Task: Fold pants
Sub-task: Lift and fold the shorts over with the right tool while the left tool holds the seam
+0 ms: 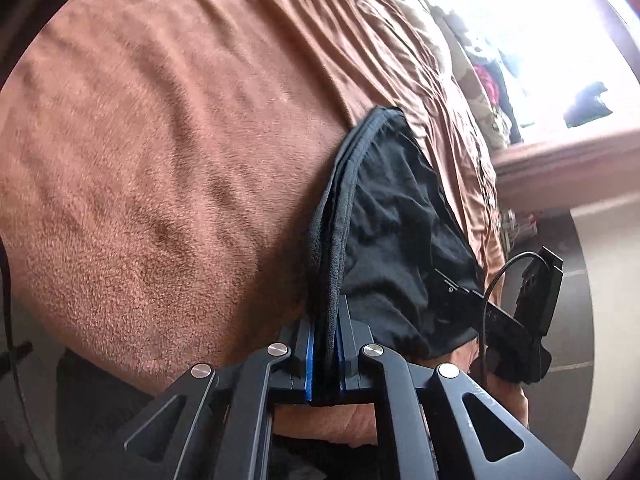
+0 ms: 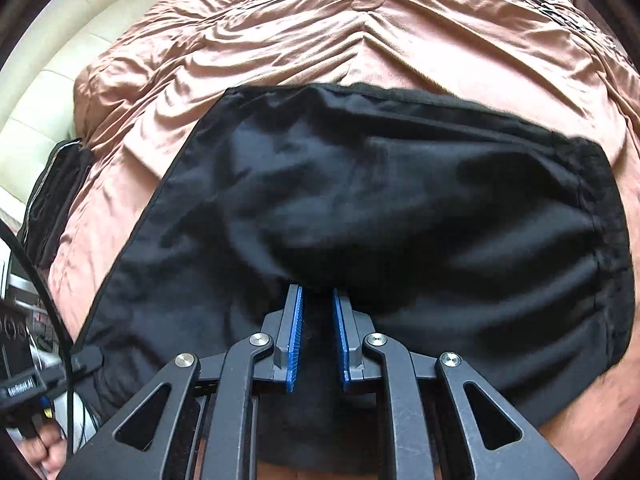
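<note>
Pants of black woven cloth (image 2: 360,200) lie on the brown bedspread (image 1: 160,140), mid-fold: left tongs (image 1: 325,344) clamp the stacked hem edge, right tongs (image 2: 317,336) pinch narrowly on cloth, both angled downward. Next, I judge, carry both corners across the pants together, keeping the edge taut

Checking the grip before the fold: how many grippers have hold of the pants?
2. Left gripper pinches the pants' thick hem edge; right gripper clamps a bunch of cloth at their near edge.

Left gripper (image 1: 325,344) and right gripper (image 2: 318,336) both clamped.
</note>
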Demonstrator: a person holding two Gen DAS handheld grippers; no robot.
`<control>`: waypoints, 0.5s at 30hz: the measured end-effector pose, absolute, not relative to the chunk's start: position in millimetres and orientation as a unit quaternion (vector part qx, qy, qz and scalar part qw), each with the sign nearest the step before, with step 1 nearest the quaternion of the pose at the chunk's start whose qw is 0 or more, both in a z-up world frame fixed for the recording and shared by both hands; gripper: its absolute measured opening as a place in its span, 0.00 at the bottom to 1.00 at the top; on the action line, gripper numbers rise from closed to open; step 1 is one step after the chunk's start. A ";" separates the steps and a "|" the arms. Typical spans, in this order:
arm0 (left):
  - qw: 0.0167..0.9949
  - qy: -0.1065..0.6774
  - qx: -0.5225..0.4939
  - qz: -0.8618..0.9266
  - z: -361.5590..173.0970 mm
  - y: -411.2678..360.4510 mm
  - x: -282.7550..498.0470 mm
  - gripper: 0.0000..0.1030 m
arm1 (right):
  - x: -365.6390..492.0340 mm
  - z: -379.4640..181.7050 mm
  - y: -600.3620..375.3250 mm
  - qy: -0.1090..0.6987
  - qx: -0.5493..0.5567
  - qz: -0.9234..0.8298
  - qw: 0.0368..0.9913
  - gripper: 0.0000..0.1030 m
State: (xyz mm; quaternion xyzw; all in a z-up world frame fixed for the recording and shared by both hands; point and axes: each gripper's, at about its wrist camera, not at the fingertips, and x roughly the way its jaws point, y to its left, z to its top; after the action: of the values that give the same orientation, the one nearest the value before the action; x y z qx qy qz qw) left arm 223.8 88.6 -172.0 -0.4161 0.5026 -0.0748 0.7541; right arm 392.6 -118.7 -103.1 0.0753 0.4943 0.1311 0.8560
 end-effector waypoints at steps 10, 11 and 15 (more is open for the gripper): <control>0.735 0.510 -0.444 -0.055 -183.6 95.9 215.0 0.08 | 443.2 -95.4 -131.0 0.500 0.102 0.114 0.852 0.11; 0.734 0.511 -0.445 -0.054 -184.6 96.5 214.3 0.08 | 449.7 -95.3 -131.1 0.501 0.102 0.113 0.852 0.11; 0.731 0.514 -0.446 -0.050 -185.8 94.4 215.6 0.08 | 467.5 -93.3 -130.9 0.503 0.103 0.112 0.851 0.11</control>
State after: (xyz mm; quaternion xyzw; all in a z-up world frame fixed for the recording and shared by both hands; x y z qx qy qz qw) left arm 215.6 94.4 -185.8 -0.4460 0.5140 -0.0497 0.7310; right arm 467.5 -130.9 -93.3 0.1035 0.5027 0.1122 0.8509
